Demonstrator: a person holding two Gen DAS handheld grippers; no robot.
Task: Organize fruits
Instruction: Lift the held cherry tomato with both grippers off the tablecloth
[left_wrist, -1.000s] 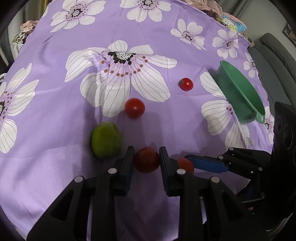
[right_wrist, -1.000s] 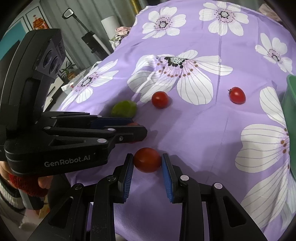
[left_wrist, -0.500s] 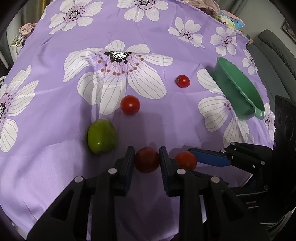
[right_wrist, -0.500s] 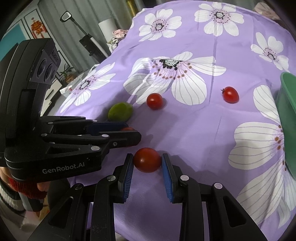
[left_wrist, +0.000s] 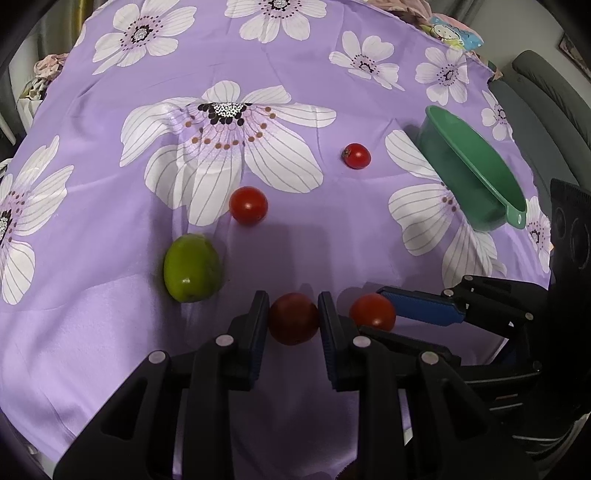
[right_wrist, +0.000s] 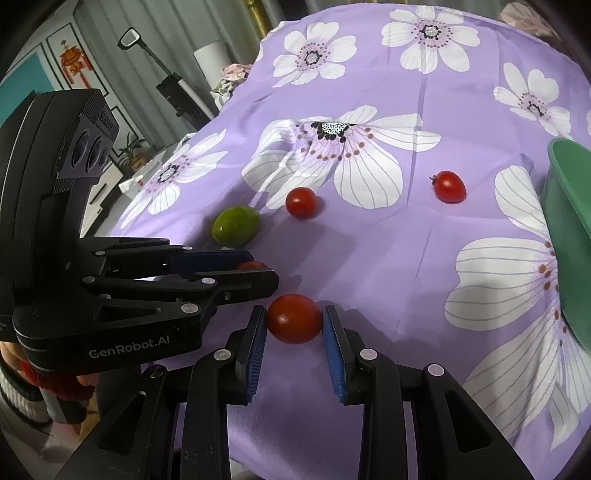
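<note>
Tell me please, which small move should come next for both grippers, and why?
Probably carry both tomatoes toward the green bowl. The left gripper is shut on a dark red tomato, and the right gripper on a red tomato, so both grasps look finished. The bowl seems empty; two tomatoes and a green fruit remain on the cloth.

The left gripper (left_wrist: 293, 319) and the right gripper (right_wrist: 294, 319) sit side by side, fingers pointing forward, each clamped around something small and round.
</note>
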